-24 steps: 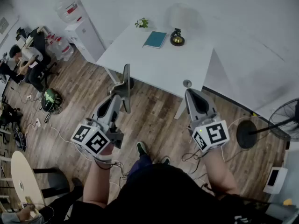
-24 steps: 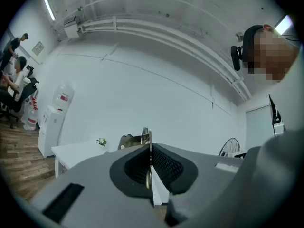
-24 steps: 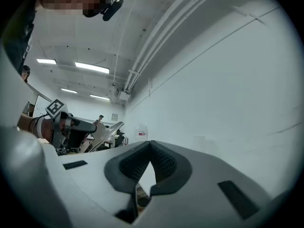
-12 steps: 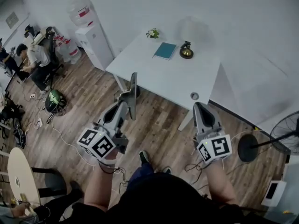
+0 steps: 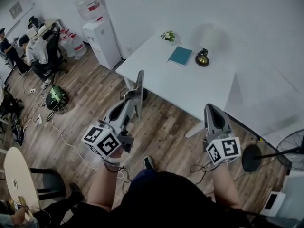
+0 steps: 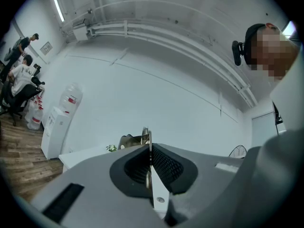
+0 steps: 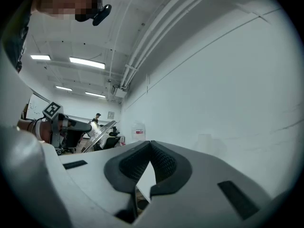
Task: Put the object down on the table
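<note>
The left gripper (image 5: 131, 101) pinches a thin flat grey panel (image 5: 139, 90) by its near end, long axis running on ahead, just short of the white table (image 5: 190, 90), while the right gripper (image 5: 212, 109), jaws pressed together, carries nothing.

White rectangular desk (image 5: 190, 87) centre-R, by wall. On its far side, L to R: small potted plant (image 5: 167, 35), teal flat book (image 5: 180, 55), round brass-coloured object (image 5: 202, 58). White water dispenser (image 5: 102, 39) L of desk. Thin flat metal plate (image 5: 139, 87) upright in left gripper (image 5: 130, 99), before desk's near-L corner; right gripper (image 5: 212, 109) before near-R side. Black floor fan (image 5: 251, 158) far R.
</note>
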Demonstrator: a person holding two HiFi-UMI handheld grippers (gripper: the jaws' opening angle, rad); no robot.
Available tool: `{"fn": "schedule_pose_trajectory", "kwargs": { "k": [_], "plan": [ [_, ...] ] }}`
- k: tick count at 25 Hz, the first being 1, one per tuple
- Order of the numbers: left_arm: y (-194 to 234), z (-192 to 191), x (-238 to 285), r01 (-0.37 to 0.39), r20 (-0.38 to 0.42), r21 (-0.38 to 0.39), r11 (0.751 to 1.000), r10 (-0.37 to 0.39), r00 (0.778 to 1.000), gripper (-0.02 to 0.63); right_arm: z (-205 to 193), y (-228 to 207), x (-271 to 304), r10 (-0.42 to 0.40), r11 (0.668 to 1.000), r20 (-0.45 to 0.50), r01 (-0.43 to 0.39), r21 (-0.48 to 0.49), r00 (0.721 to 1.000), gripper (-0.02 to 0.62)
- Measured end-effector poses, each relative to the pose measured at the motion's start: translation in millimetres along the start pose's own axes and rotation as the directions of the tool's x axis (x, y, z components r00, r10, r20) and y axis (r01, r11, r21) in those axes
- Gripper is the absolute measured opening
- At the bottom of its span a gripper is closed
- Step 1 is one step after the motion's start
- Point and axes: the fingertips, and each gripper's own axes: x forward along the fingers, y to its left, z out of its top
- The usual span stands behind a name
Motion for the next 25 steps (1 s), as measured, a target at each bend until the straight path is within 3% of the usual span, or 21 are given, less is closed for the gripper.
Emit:
{"fn": "schedule_pose_trajectory", "kwargs": {
  "k": [11, 16, 25],
  "plan": [
    [135.7, 28.7, 21.3, 0.008, -0.005, -0.063, 0.998, -0.008, 1.000, 0.006, -13.8, 45.8, 121.5, -0.019, 0.999, -0.058, 0.017, -0.030, 0.998, 0.005],
    [165.0, 25.9, 51.2, 0.002, -0.030, -0.082, 0.997, -0.004, 1.000, 0.006, -29.4, 32.7, 155.4, -0.025, 1.000, -0.092, 0.024, -0.014, 0.995, 0.006],
    [205.7, 19.0, 131.4, -0.078, -0.066, -0.048, 0.996, 0.075, 0.995, 0.006, -65.1, -22.7, 246.3, 0.055, 0.996, -0.078, -0.049, 0.071, 0.995, 0.005]
  ]
}}
